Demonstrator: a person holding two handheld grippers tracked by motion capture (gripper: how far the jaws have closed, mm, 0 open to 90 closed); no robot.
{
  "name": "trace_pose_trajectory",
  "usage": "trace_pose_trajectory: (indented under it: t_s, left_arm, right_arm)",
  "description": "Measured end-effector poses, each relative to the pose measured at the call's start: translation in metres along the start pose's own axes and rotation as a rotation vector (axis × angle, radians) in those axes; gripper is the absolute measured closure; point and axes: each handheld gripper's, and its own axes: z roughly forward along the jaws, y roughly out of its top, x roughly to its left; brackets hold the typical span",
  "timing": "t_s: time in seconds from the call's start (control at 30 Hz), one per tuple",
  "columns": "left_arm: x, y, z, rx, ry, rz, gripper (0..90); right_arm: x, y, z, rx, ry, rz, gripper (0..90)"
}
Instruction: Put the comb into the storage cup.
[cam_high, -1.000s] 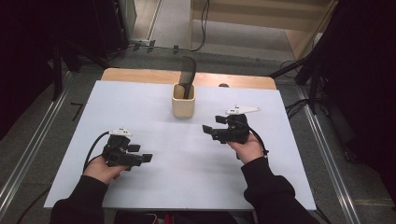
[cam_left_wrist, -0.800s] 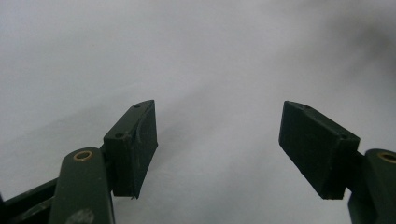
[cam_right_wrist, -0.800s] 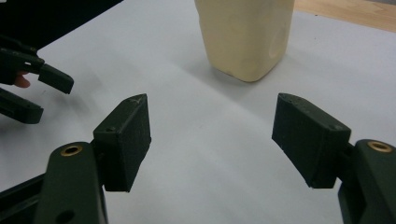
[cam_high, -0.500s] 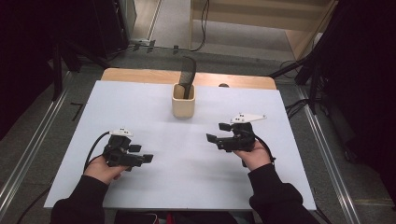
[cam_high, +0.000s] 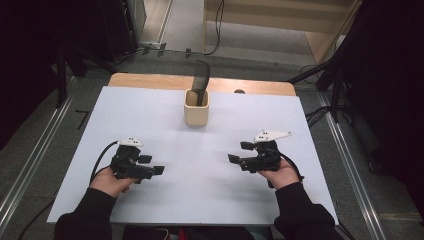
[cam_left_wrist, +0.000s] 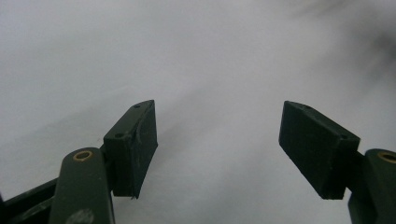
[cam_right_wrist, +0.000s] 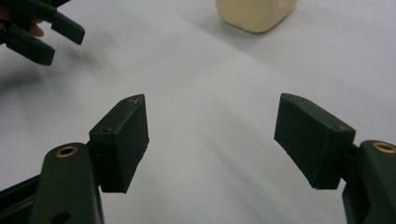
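You have two hand-held grippers in play: the left hand-held gripper (cam_high: 150, 166) and the right hand-held gripper (cam_high: 239, 152), one in each of your two hands, each with two black jaws standing wide apart. On the white tabletop (cam_high: 200, 150) there is one cream holder (cam_high: 196, 108), and in it stands one dark comb (cam_high: 201, 82).

No readable text, label, brand, number or sign appears on anything.
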Motion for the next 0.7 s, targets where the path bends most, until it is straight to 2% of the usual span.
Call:
trace_pose_trajectory:
  t_s: [0.1, 0.57, 0.7]
  left_arm:
    - [-0.001, 0.000, 0.000, -0.001, -0.002, 0.003, 28.5]
    - [-0.005, -0.001, 0.000, 0.003, -0.007, 0.019, 28.5]
    - [-0.006, -0.003, -0.002, 0.000, -0.008, 0.023, 28.5]
  right_arm:
    - [0.000, -0.007, -0.002, 0.014, 0.012, 0.001, 23.5]
    - [0.000, -0.025, -0.016, 0.048, -0.003, 0.016, 23.0]
    - [-0.001, -0.029, -0.022, 0.042, -0.010, 0.021, 22.4]
